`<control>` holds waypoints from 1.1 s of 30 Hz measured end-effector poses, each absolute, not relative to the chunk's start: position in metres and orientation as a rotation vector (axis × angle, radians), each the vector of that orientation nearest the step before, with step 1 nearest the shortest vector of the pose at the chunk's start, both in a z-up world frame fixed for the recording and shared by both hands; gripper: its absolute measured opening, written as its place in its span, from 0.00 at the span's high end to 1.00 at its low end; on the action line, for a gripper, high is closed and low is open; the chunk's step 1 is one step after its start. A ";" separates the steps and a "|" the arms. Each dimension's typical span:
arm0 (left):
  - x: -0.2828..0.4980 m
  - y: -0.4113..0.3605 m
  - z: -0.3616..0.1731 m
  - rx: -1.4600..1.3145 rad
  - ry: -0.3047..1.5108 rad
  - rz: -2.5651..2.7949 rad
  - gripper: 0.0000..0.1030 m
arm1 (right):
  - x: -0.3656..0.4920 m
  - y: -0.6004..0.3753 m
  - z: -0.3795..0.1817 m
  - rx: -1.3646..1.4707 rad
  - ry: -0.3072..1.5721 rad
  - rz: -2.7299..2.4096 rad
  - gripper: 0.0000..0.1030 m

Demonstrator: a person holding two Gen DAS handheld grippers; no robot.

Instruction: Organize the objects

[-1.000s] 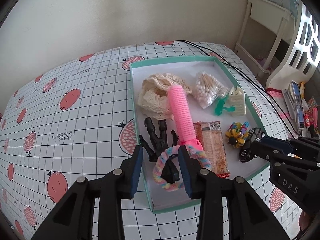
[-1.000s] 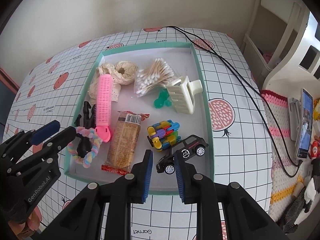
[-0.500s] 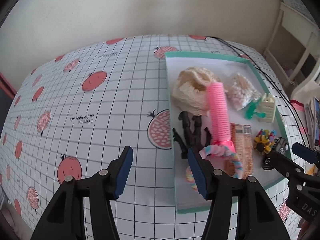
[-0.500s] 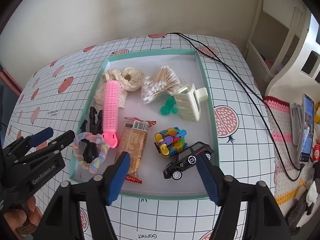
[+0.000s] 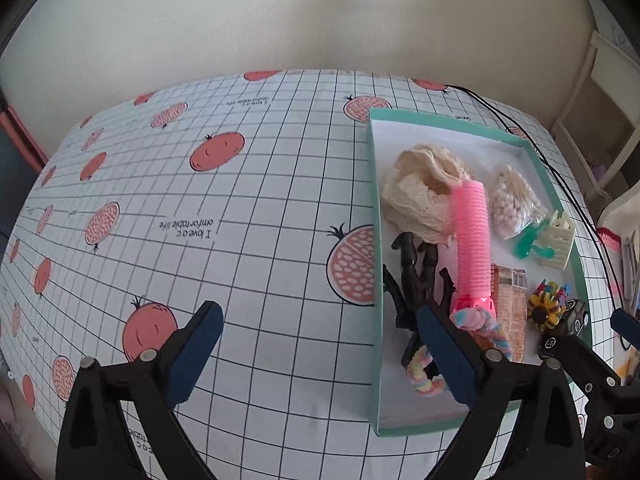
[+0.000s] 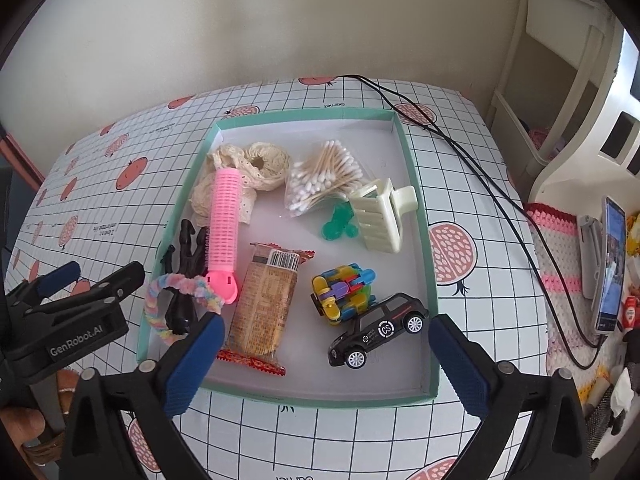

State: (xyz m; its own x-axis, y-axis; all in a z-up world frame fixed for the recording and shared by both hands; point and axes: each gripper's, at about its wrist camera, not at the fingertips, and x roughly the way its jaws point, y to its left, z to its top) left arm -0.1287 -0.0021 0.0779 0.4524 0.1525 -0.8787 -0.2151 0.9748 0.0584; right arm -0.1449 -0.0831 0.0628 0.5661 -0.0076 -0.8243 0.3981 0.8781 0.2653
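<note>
A teal-rimmed white tray point(image 6: 426, 240) point(image 5: 376, 360) holds a pink hair roller point(image 6: 226, 216), cream lace point(image 6: 268, 164), a cotton swab bag point(image 6: 324, 178), a cream claw clip point(image 6: 382, 216), a snack packet point(image 6: 266, 304), a colourful block toy point(image 6: 344, 294), a black toy car point(image 6: 378, 330), a black claw clip point(image 6: 188, 252) and a pastel scrunchie point(image 6: 180, 286). My right gripper point(image 6: 326, 364) is open and empty above the tray's near edge. My left gripper point(image 5: 320, 356) is open and empty over the tablecloth at the tray's left rim.
The table has a white grid cloth with pomegranate prints point(image 5: 216, 152). A black cable point(image 6: 472, 148) runs along the tray's right side. A phone on a stand point(image 6: 610, 268) and white shelving point(image 6: 560, 92) are at the right, off the table.
Both grippers opened wide and pulled back. The left gripper moved left off the scrunchie to the tray's left rim. The right gripper let go of the toy car, which lies in the tray.
</note>
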 end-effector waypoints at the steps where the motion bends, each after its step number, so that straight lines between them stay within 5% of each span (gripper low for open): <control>1: -0.129 -0.002 0.079 -0.058 1.067 0.228 0.04 | -0.145 -0.083 0.063 0.457 0.945 -0.249 0.00; 33: -0.190 0.027 0.125 -0.023 0.960 0.104 0.03 | -0.189 -0.057 0.092 0.495 0.887 -0.212 0.00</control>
